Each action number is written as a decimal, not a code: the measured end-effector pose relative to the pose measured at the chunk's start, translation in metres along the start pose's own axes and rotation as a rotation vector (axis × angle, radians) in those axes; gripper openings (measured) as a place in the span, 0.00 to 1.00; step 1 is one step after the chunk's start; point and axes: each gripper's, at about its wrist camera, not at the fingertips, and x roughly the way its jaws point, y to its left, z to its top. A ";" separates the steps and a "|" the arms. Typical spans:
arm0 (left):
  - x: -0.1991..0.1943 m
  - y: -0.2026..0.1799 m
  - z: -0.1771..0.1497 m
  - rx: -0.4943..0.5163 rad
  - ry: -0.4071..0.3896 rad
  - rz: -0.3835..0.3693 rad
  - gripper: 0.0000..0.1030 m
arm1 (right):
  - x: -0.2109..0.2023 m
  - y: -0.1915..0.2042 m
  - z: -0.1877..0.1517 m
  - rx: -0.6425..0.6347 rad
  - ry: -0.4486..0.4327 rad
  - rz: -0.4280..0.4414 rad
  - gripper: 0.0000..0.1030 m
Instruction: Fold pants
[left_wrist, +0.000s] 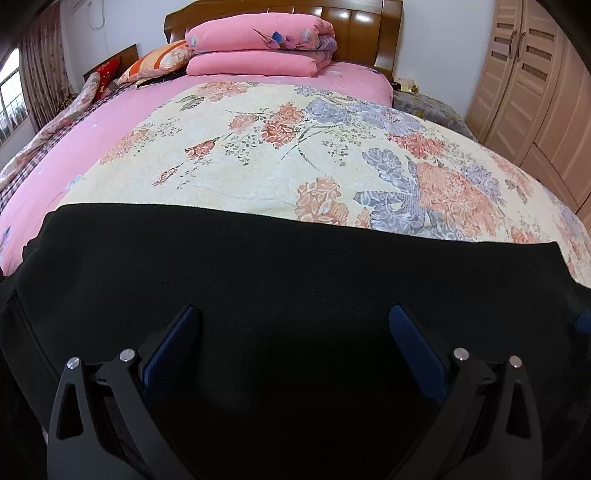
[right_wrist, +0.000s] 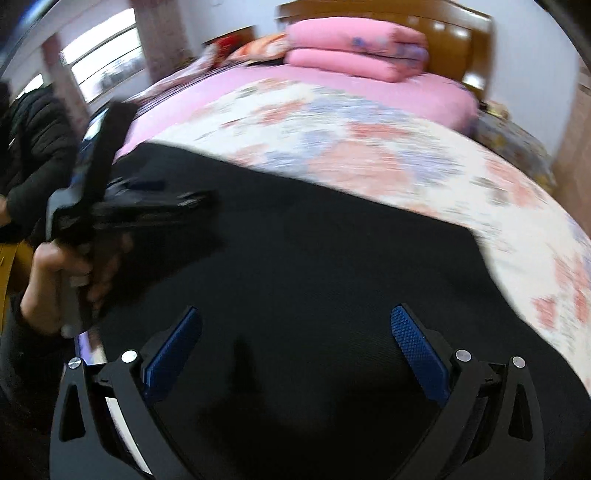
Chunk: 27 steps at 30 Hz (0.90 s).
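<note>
Bedroom setting: a bed with a floral quilt and a pink sheet serves as your work surface; folded pink bedding sits at the wooden headboard, a wardrobe stands to the right. Black pants lie spread flat across the near end of the quilt, their far edge running straight across the left wrist view. Your left gripper hangs just above the cloth with its blue pads spread wide, holding nothing. Your right gripper is likewise released over the pants; the right wrist view is blurred, yet shows your left hand around the other tool's handle at the left.

Handling, by judgement: the fabric looks soft, light and limp, with a fine knit texture that should give the pads fair purchase. Take hold at an edge or corner, pinching all layers together; a grasp in the flat middle would likely only bunch the cloth. Whether waistband or hem lies nearest cannot be told.
</note>
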 end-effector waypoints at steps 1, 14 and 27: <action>-0.002 0.003 0.000 -0.013 -0.008 -0.016 0.99 | 0.004 0.014 0.000 -0.039 0.008 0.014 0.96; -0.101 0.193 -0.037 -0.615 -0.197 -0.238 0.99 | 0.025 0.031 -0.019 -0.140 0.064 -0.055 0.96; -0.055 0.317 -0.076 -0.985 -0.171 -0.457 0.85 | 0.025 0.030 -0.017 -0.138 0.062 -0.049 0.96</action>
